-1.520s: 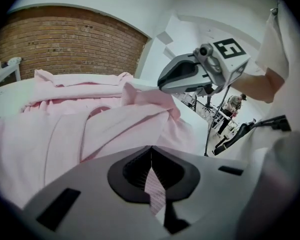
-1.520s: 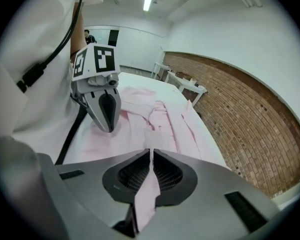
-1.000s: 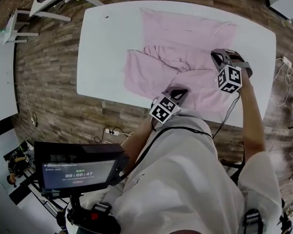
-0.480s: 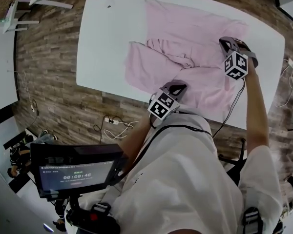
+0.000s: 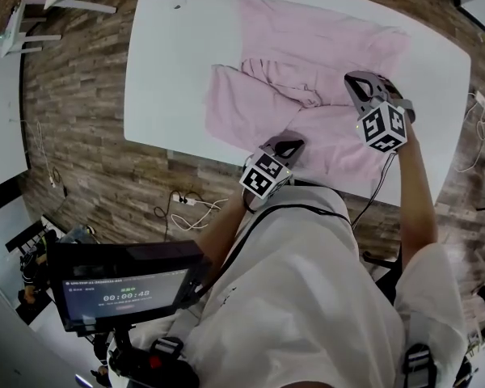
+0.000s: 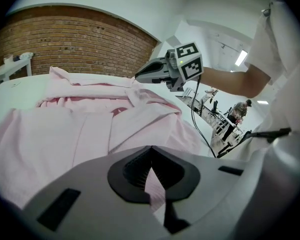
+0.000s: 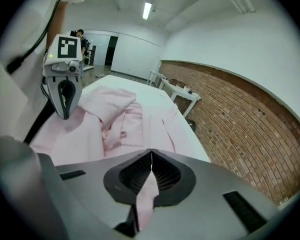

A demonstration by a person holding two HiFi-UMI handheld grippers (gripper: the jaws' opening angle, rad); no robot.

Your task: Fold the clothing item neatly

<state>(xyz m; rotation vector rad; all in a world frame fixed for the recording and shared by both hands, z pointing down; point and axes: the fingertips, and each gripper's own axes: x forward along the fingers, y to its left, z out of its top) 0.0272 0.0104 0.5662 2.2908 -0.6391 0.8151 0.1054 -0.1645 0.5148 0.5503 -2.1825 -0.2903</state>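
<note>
Pink garment (image 5: 307, 55) w/ bunched middle

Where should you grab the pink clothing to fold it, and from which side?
Pinch thin edges, coming low from the person's side. The pink garment lies mostly flat on the white table; the left gripper is shut on its near edge, the right gripper on cloth farther right.

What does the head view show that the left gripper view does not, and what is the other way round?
Only the head view: the whole outline of the white table, the wooden floor and a screen near the person. Only the left gripper view: the left gripper seen close, shut on a fold of the pink garment, and a brick wall. Both: the pink garment and the right gripper.
</note>
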